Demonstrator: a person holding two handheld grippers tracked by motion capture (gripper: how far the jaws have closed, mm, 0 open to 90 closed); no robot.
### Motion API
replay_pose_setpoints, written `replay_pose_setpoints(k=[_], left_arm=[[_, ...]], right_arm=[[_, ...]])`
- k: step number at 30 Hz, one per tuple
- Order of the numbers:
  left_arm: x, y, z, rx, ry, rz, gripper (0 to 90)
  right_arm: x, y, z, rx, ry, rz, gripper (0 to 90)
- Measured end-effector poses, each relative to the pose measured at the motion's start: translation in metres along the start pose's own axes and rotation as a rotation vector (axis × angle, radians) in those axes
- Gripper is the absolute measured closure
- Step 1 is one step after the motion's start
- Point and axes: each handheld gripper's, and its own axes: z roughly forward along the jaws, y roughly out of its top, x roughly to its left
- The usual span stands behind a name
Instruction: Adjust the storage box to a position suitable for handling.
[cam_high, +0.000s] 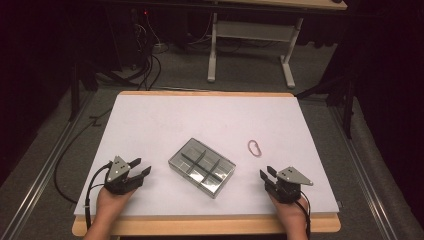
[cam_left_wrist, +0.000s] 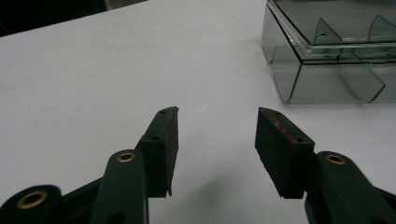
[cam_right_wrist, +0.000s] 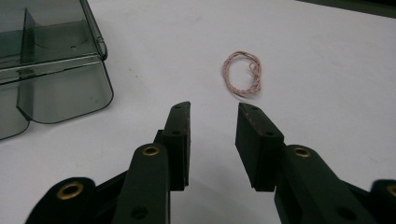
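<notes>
A white tabletop (cam_high: 165, 120) with a pale wooden edge carries everything; around it lies grey carpeted floor (cam_high: 240, 75), with metal rails along both sides, dark cables trailing at the far left, and the white legs of another desk (cam_high: 250, 50) standing beyond in a dim room.

Nearest the person, both hands rest at the near edge. The left claw (cam_high: 141, 167) sits at the near left, its jaws spread wide with nothing between them; in the left gripper view the bare white surface shows through the gap. The right claw (cam_high: 266, 176) sits at the near right, its jaws parted somewhat less and likewise empty.

Between the two claws, a little farther out, lies a clear smoky plastic compartment box (cam_high: 202, 167), flat on the tabletop and apart from both. Its long axis runs diagonally, from the far left corner toward the near right corner, and inner dividers split it into compartments. From the left claw it lies ahead and to the right (cam_left_wrist: 327, 51); from the right claw, ahead and to the left (cam_right_wrist: 51, 60).

Farther still, to the right of the box and ahead of the right claw, a small pinkish loop of twisted cord (cam_high: 254, 147) lies flat, elongated, its length running roughly away from the person (cam_right_wrist: 243, 73).
</notes>
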Motion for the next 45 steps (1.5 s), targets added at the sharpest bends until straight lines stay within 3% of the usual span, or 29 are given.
replay_pose_setpoints(k=[2,4,5,7,9,12,14,17,22,23,28,40,45], left_arm=[[0.001,0.002,0.002,0.008,0.004,-0.009,50.8],[-0.002,0.005,0.004,-0.041,0.026,-0.036,42.6],[-0.003,0.008,0.005,-0.036,0.015,-0.047,43.0],[-0.007,0.013,0.01,-0.018,0.015,-0.046,56.6],[-0.009,0.017,0.017,-0.012,0.009,-0.07,60.9],[-0.009,0.019,0.03,0.023,0.01,-0.088,75.7],[-0.01,0.021,0.036,0.029,-0.025,-0.129,85.6],[-0.016,0.024,0.043,0.033,-0.059,-0.139,90.0],[-0.021,0.027,0.048,0.053,-0.088,-0.125,90.0],[-0.024,0.028,0.05,0.07,-0.084,-0.098,90.0],[-0.028,0.029,0.052,0.08,-0.093,-0.063,90.0],[-0.033,0.029,0.052,0.084,-0.109,-0.032,90.0],[-0.033,0.028,0.051,0.077,-0.115,-0.044,90.0]], right_arm=[[0.0,0.0,-0.003,-0.012,0.002,0.015,65.8],[-0.002,0.0,-0.004,-0.019,0.003,0.023,65.7],[-0.002,0.001,-0.005,-0.023,0.005,0.027,65.7],[-0.002,0.001,-0.005,-0.025,0.011,0.032,65.8],[-0.001,0.0,-0.004,-0.016,0.014,0.026,65.8],[0.0,-0.001,-0.003,-0.009,0.022,0.029,65.8],[0.001,-0.001,-0.003,-0.009,0.026,0.024,65.8],[0.002,0.0,-0.004,-0.014,0.029,0.019,65.8],[0.003,0.0,-0.004,-0.015,0.032,0.018,65.8],[0.004,0.0,-0.003,-0.012,0.032,0.015,65.8],[0.005,-0.001,-0.003,-0.01,0.035,0.015,65.8],[0.009,0.0,-0.006,-0.013,0.045,0.015,65.9],[0.01,-0.001,-0.005,-0.007,0.046,0.014,65.9]])
